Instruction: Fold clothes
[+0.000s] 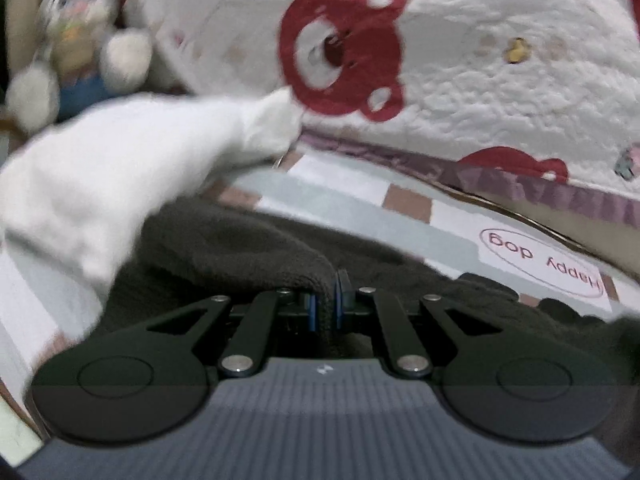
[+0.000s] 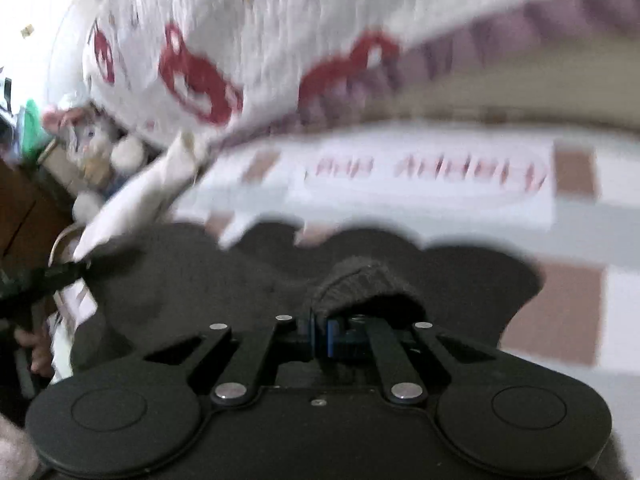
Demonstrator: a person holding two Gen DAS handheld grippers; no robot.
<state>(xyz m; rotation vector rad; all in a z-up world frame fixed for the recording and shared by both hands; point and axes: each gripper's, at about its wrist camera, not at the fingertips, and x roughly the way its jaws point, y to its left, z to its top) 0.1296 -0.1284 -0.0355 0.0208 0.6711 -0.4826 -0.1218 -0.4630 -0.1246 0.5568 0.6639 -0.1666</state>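
Here, a white quilt [image 1: 500, 80] printed with red bear faces fills the far side of both views, its purple frilled border hanging over a checked bedsheet [image 1: 360, 196] that bears an oval with the words "Happy dog". On that sheet lies the dark grey fleece garment [image 1: 240, 248], spread across the near part of the bed in front of both grippers. A white garment [image 1: 120, 176] lies to the left, one sleeve stretched toward the quilt and its lower part overlapping the dark one. Further left sits a blurred plush toy [image 1: 80, 60]. The left gripper [image 1: 326, 308] has its jaws nearly together, pinching a thick hem of the dark fleece. The right gripper [image 2: 320, 332] likewise has its jaws narrow, clamped on a bunched ribbed edge of the same garment; this view is heavily motion-blurred
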